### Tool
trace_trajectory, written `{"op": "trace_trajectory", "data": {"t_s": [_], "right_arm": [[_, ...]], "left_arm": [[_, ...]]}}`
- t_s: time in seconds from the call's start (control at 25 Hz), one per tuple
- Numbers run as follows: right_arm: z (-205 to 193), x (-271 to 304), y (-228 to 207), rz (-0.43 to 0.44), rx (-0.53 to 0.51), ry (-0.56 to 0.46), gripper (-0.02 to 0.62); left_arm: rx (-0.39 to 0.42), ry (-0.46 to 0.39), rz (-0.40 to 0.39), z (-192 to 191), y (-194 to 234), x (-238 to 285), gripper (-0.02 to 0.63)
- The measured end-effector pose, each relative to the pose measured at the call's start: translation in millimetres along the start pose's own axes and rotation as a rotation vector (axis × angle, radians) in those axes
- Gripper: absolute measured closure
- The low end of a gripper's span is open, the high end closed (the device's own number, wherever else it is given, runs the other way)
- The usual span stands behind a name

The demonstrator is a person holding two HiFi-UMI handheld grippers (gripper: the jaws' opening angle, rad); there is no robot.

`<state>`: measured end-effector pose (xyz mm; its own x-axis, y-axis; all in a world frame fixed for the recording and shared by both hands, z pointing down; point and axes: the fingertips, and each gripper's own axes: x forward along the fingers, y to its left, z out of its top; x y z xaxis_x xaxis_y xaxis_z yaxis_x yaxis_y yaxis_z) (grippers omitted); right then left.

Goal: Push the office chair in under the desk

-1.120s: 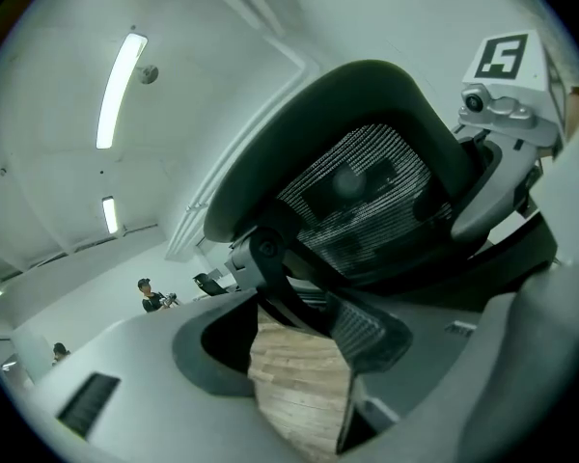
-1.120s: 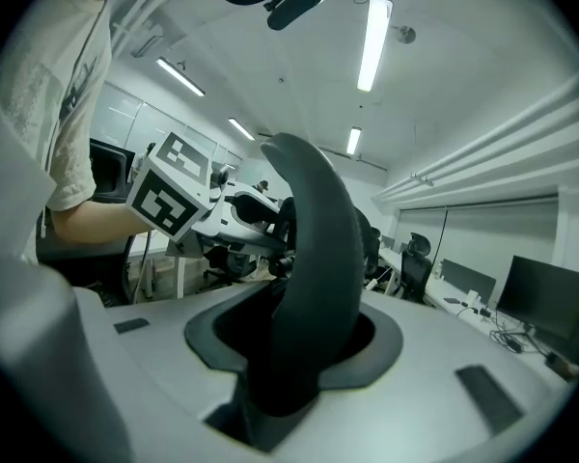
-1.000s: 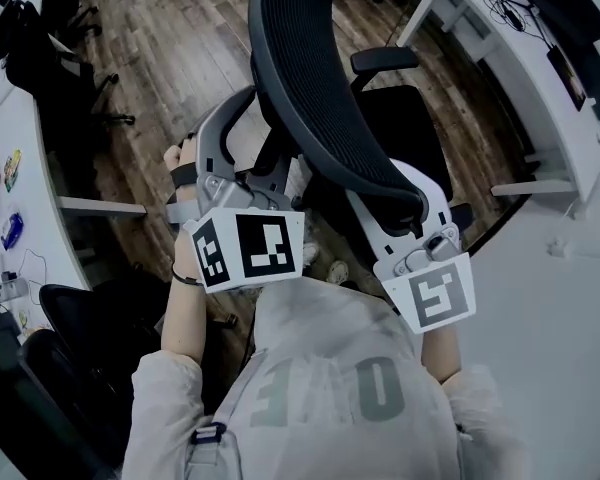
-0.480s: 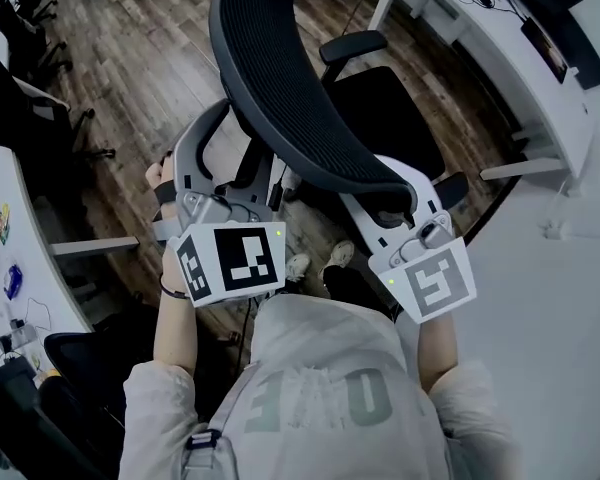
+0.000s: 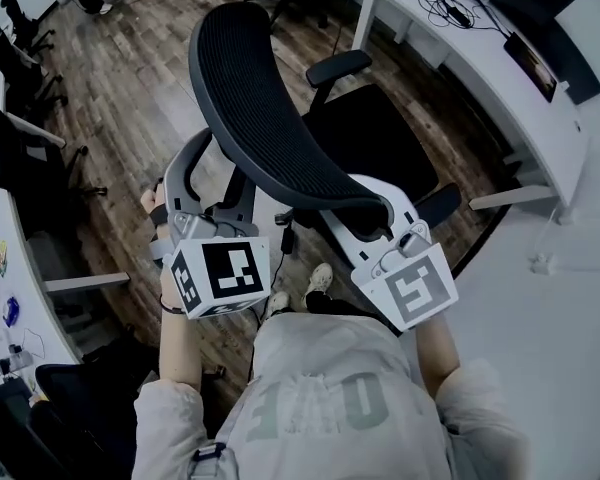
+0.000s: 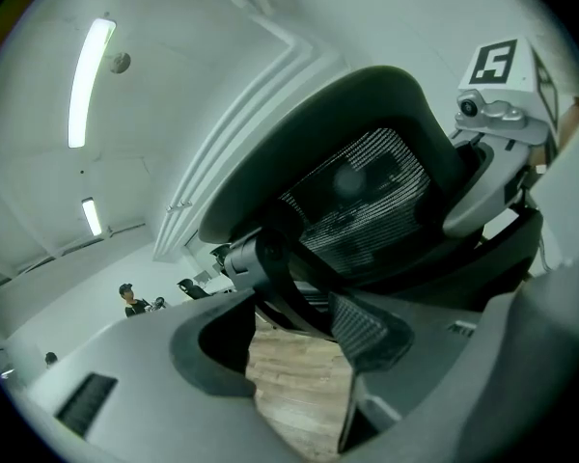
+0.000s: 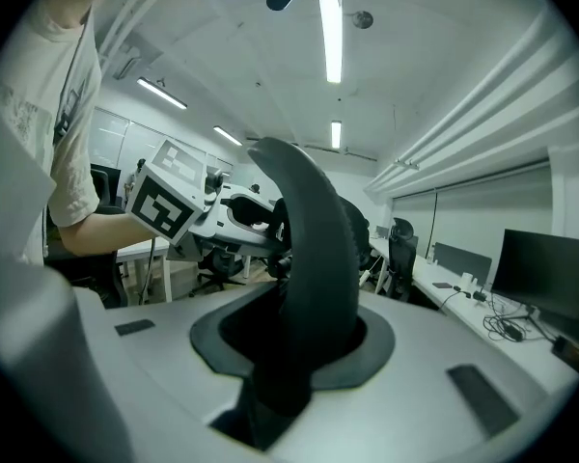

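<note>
The black office chair has a mesh backrest (image 5: 270,118) and a black seat (image 5: 370,138) that faces the white desk (image 5: 490,63) at the upper right. My left gripper (image 5: 220,173) stands open behind the backrest's left side. Its jaws have just been opening, and the chair's back bar (image 6: 270,268) crosses their tips with floor showing in the gap. My right gripper (image 5: 375,213) is shut on the backrest's right rim (image 7: 309,239), which fills the gap between its jaws. Those jaws have just been closing.
Other black chairs (image 5: 20,118) stand along a second desk (image 5: 0,268) at the left. Cables (image 5: 450,3) lie on the white desk, whose leg (image 5: 365,13) stands beside the chair's armrest (image 5: 335,66). My shoe (image 5: 315,280) is on the wooden floor. People (image 6: 127,299) stand far off.
The chair has rolled across the floor towards the white desk, and both grippers have moved with it at its backrest. More of the seat and the desk now shows.
</note>
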<state>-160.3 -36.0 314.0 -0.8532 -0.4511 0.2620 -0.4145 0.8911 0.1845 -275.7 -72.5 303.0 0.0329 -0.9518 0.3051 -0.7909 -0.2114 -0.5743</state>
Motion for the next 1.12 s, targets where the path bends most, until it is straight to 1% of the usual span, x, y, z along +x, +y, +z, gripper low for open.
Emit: {"op": "trace_trajectory", "data": {"t_s": [0.12, 0.24, 0.32, 0.48, 0.6, 0.72, 0.84, 1.12], "right_arm": [[-8, -8, -29, 0.004, 0.036, -0.013, 0.488], [-14, -11, -61, 0.063, 0.083, -0.058, 0.488], [-20, -18, -84, 0.078, 0.08, -0.064, 0.488], [-36, -35, -135, 0.028, 0.036, -0.012, 0.488], [-48, -50, -171, -0.008, 0.055, -0.019, 0.492], [-59, -59, -213, -0.035, 0.053, 0.004, 0.494], [-72, -64, -251, -0.031, 0.034, 0.026, 0.494], [-98, -80, -339, -0.01, 0.024, 0.028, 0.495]], "left_arm": [[-0.005, -0.005, 0.006, 18, -12, 23, 0.36], [-0.01, -0.018, 0.031, 36, -20, 48, 0.362], [-0.005, -0.01, 0.02, 50, -30, 65, 0.365], [0.025, -0.009, -0.045, 85, -54, 100, 0.365], [0.041, -0.021, -0.081, 107, -74, 123, 0.365], [0.054, -0.029, -0.094, 132, -88, 154, 0.364], [0.054, -0.022, -0.09, 151, -102, 186, 0.364], [0.042, -0.017, -0.093, 199, -135, 257, 0.364]]}}
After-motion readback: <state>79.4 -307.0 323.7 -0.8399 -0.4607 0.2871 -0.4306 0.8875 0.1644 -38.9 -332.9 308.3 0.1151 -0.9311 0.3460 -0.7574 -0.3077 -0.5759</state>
